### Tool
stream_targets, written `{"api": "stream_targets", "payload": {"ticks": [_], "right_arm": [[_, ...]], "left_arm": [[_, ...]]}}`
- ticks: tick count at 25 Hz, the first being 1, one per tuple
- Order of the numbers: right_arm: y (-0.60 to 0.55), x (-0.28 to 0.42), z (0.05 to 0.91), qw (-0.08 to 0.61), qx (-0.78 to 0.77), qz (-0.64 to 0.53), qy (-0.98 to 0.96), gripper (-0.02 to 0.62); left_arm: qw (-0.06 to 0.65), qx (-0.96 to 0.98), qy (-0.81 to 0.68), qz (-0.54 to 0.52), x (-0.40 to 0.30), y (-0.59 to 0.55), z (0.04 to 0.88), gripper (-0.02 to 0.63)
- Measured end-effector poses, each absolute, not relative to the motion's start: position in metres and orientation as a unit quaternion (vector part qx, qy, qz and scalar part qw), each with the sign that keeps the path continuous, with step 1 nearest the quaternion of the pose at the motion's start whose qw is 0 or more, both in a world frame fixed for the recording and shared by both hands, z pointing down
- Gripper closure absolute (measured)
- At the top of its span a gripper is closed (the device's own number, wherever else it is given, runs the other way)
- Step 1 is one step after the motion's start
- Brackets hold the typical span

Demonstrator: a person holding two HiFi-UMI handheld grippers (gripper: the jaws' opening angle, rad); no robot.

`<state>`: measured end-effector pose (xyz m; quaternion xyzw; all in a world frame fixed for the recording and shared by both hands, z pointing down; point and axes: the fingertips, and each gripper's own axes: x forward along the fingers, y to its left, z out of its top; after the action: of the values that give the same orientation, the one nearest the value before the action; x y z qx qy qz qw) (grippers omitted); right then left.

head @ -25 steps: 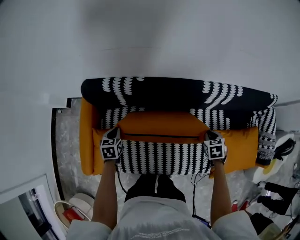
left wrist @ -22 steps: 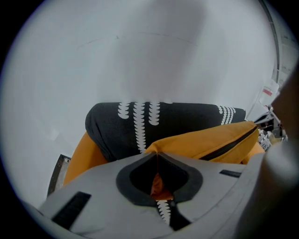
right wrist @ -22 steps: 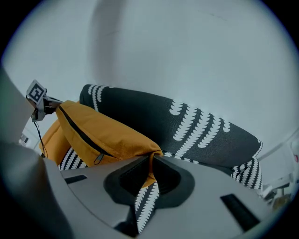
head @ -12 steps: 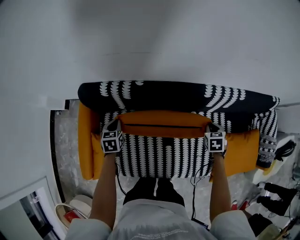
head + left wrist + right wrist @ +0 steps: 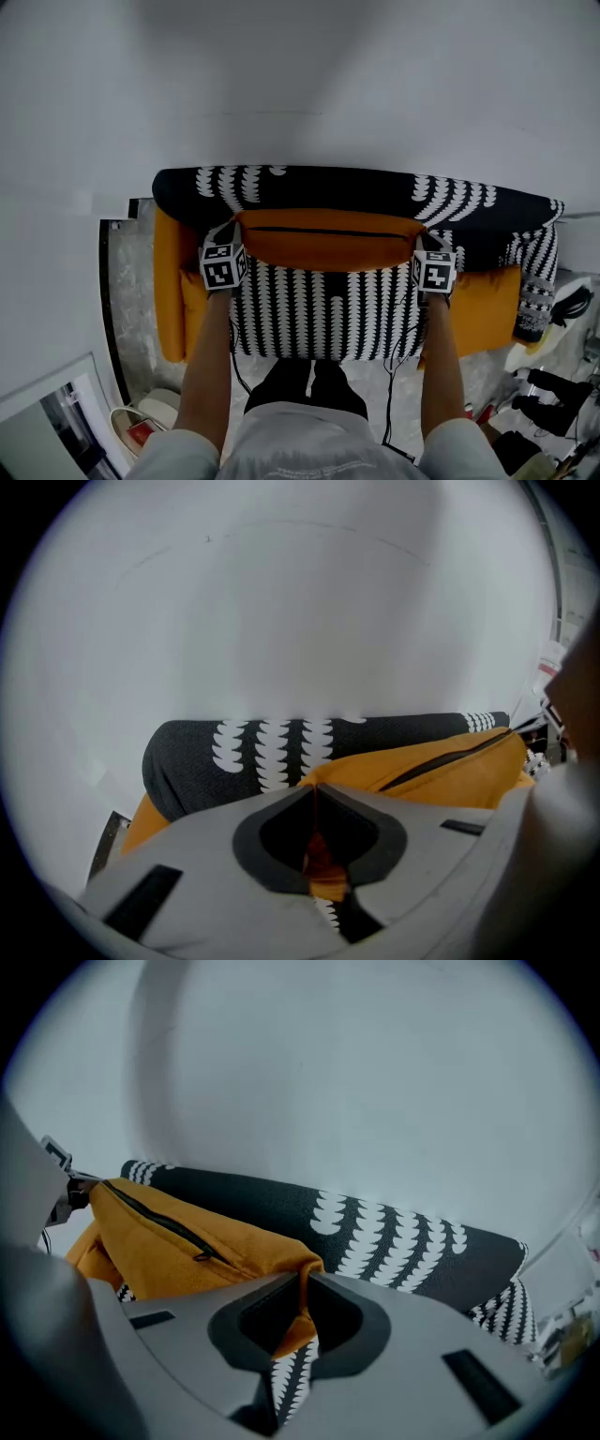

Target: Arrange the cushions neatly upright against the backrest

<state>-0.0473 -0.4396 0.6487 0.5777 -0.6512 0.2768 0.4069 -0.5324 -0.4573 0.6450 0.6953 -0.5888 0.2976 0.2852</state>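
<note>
An orange cushion with a dark zipper along its upper edge is held across the sofa, close to the black-and-white patterned backrest. My left gripper is shut on the cushion's left corner, and my right gripper is shut on its right corner. In the left gripper view the jaws pinch orange fabric, with the cushion running off to the right and the backrest behind. In the right gripper view the jaws pinch the other corner of the cushion in front of the backrest.
Striped black-and-white fabric covers the seat below the cushion. An orange sofa arm is at the left, and another orange cushion lies at the right. A white wall stands behind. A basket and dark clutter sit on the floor.
Both grippers have carried the orange cushion away from the person towards the backrest. Its zipper edge now lies up against the patterned backrest, and more striped seat shows below.
</note>
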Motion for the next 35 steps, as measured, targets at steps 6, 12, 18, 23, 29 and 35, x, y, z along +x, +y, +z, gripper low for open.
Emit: {"api": "stream_targets", "payload": {"ticks": [6,12,18,23,29,35], "right_arm": [[-0.455,-0.045,0.654,0.400,0.594,0.265,-0.645,0.558],[-0.471,-0.044,0.659,0.397,0.584,0.275,-0.652,0.558],[-0.477,-0.046,0.664,0.444,0.574,0.245,-0.643,0.558],[-0.494,-0.048,0.675,0.465,0.555,0.226,-0.652,0.558],[-0.498,-0.038,0.641,0.434,0.594,0.201,-0.646,0.546],[-0.489,-0.035,0.617,0.388,0.625,0.195,-0.649,0.528]], "left_arm": [[0.280,0.694,-0.597,0.291,-0.530,-0.477,0.649,0.574],[0.287,0.693,-0.597,0.285,-0.530,-0.494,0.654,0.574],[0.294,0.697,-0.590,0.282,-0.529,-0.499,0.656,0.574],[0.317,0.696,-0.593,0.251,-0.531,-0.504,0.652,0.571],[0.279,0.696,-0.620,0.233,-0.540,-0.510,0.627,0.534],[0.263,0.696,-0.630,0.224,-0.545,-0.505,0.612,0.464]]}}
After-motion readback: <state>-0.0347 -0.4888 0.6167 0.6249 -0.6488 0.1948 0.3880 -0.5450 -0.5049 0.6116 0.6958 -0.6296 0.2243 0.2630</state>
